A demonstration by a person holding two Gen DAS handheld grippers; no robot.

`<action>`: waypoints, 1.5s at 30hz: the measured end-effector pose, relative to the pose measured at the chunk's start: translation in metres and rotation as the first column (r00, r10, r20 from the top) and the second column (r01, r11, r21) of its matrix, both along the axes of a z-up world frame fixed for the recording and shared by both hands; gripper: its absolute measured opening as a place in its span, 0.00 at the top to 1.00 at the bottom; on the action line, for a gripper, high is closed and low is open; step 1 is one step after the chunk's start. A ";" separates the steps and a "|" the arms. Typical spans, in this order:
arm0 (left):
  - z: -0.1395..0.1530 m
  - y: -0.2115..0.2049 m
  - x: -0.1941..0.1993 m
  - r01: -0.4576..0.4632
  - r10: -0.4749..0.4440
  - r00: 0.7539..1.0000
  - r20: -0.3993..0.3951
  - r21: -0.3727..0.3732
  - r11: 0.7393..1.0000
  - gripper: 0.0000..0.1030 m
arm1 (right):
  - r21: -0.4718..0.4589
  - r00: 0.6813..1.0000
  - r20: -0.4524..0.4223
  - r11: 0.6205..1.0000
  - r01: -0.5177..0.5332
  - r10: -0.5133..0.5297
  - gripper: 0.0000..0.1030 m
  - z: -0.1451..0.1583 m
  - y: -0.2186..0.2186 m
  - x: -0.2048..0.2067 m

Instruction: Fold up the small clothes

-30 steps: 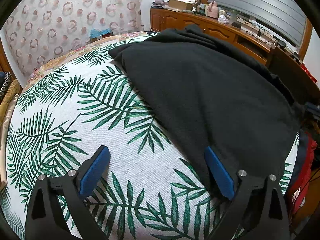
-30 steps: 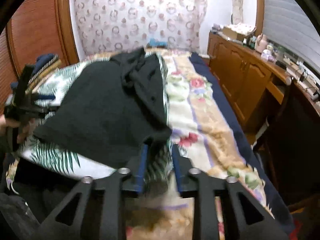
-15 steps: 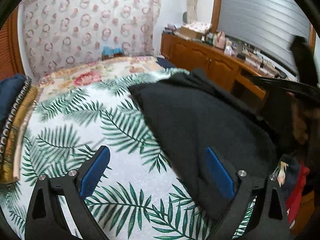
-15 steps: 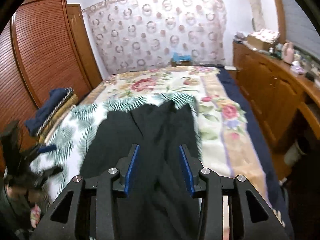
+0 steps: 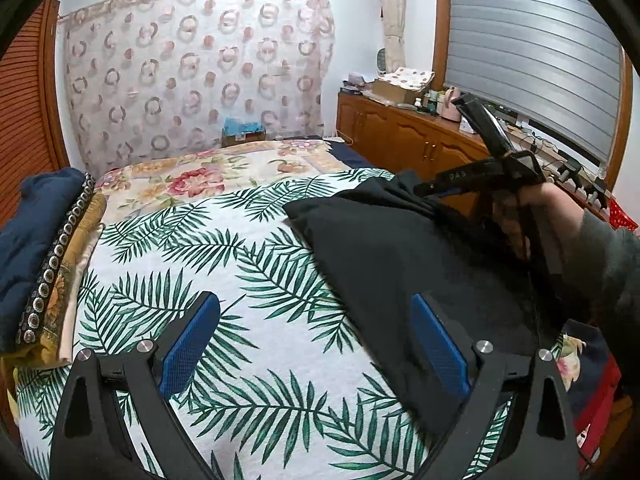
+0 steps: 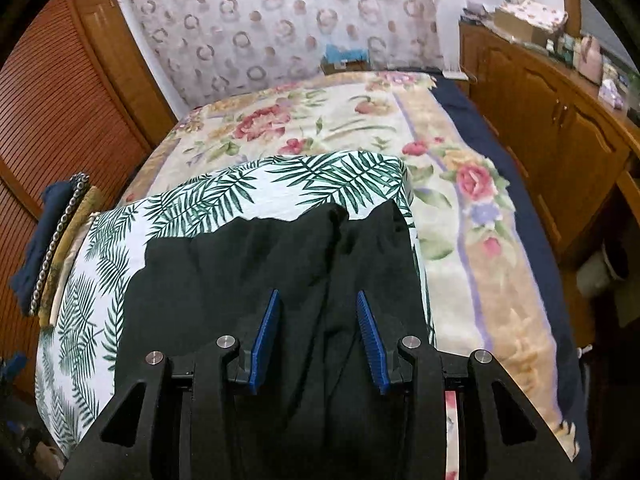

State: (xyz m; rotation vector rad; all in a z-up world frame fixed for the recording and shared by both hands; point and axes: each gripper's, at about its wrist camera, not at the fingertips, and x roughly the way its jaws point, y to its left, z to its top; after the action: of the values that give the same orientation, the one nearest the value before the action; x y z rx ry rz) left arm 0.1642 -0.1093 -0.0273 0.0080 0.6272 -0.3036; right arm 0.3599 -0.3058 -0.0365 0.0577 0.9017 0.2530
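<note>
The black garment (image 5: 408, 264) lies on the palm-print cloth (image 5: 192, 264) that covers the near end of the bed, filling its right half and reaching the cloth's right edge. In the right wrist view it runs lengthwise from near to far, its ragged far edge (image 6: 280, 220) stopping short of the cloth's far edge. The right gripper (image 6: 318, 338) is directly over it, with fabric filling the narrow gap between the blue pads (image 6: 266, 330); the jaws stand partly apart, and whether they pinch cloth cannot be told from that view. In the left wrist view the same tool appears at the garment's far right corner, where fabric bunches up toward its tip, which suggests a grip there but does not prove it. The left gripper (image 5: 316, 344) stands wide and empty, its left pad over bare palm print and its right pad at the garment's near left edge. So the garment lies to the right of the left tool, and the right hand is nearer; a fold would likely carry the right side leftward. The only legible writing is "DAS" on the right tool's arm (image 5: 458, 176).
</note>
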 end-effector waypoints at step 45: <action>-0.066 -0.063 -0.071 0.325 -0.336 0.909 -0.246 -0.084 0.942 0.53 | -0.083 0.978 0.196 0.995 -0.058 0.074 0.39 -0.025 -0.039 -0.240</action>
State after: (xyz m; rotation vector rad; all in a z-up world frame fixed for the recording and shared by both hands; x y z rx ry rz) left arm 0.0935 -0.1726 -0.0933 0.0367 0.8797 -0.6547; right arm 0.1198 -0.3447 -0.0612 -0.0687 0.7138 0.2805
